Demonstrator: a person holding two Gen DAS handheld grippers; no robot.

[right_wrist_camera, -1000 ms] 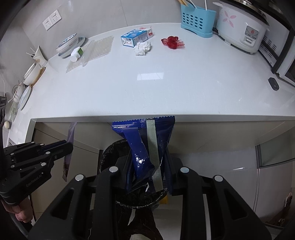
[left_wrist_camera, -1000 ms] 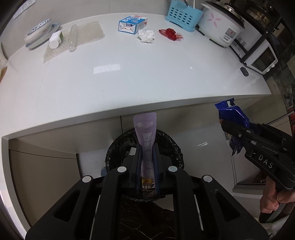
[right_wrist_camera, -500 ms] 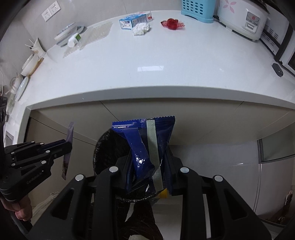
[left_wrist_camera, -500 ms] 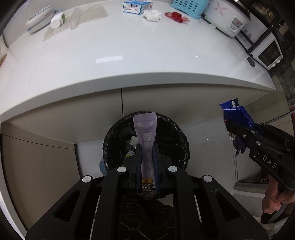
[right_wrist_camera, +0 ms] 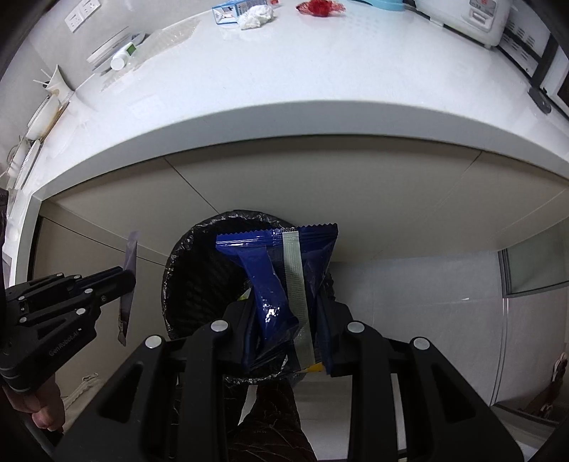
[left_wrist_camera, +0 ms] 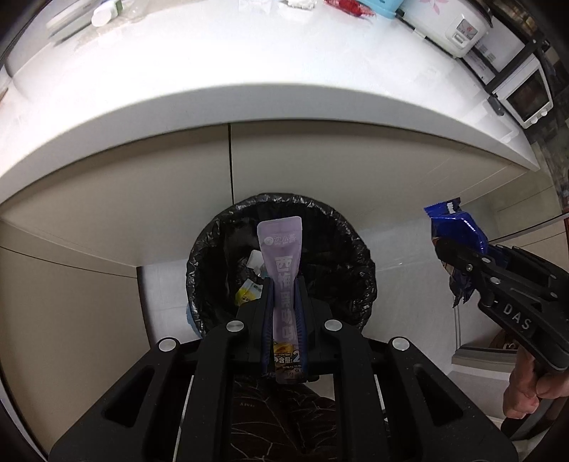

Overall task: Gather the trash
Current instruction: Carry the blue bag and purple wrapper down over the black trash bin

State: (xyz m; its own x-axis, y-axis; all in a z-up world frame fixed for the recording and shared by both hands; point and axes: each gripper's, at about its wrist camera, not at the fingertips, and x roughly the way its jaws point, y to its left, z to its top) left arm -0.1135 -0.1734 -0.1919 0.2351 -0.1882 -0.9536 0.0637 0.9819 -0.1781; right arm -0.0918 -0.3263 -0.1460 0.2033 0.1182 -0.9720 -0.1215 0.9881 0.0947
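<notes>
My left gripper point(left_wrist_camera: 283, 280) is shut on a thin purple sachet point(left_wrist_camera: 281, 256), which stands up above the black-lined trash bin point(left_wrist_camera: 350, 241) on the floor. A blue snack wrapper point(right_wrist_camera: 277, 277) with a strip of clear tape is pinched in my right gripper point(right_wrist_camera: 287, 295), also over the bin point(right_wrist_camera: 177, 270). From the left wrist view the right gripper point(left_wrist_camera: 451, 256) and its wrapper point(left_wrist_camera: 458, 227) hang to the right of the bin. The right wrist view has the left gripper point(right_wrist_camera: 128, 280) with its sachet point(right_wrist_camera: 128, 280) at the bin's left. Wrappers lie inside the bin.
The white counter point(right_wrist_camera: 320, 81) overhangs above the bin. On it sit a blue carton point(right_wrist_camera: 227, 12), a crumpled tissue point(right_wrist_camera: 254, 18), a red wrapper point(right_wrist_camera: 318, 7), a small white bottle point(right_wrist_camera: 121, 58), a rice cooker point(left_wrist_camera: 451, 28) and a toaster oven point(left_wrist_camera: 526, 96). Beige cabinet doors point(left_wrist_camera: 142, 199) stand behind the bin.
Both grippers have sunk below the counter edge towards the bin, each still holding its wrapper. The bin now fills more of both views and the countertop has slid up out of frame.
</notes>
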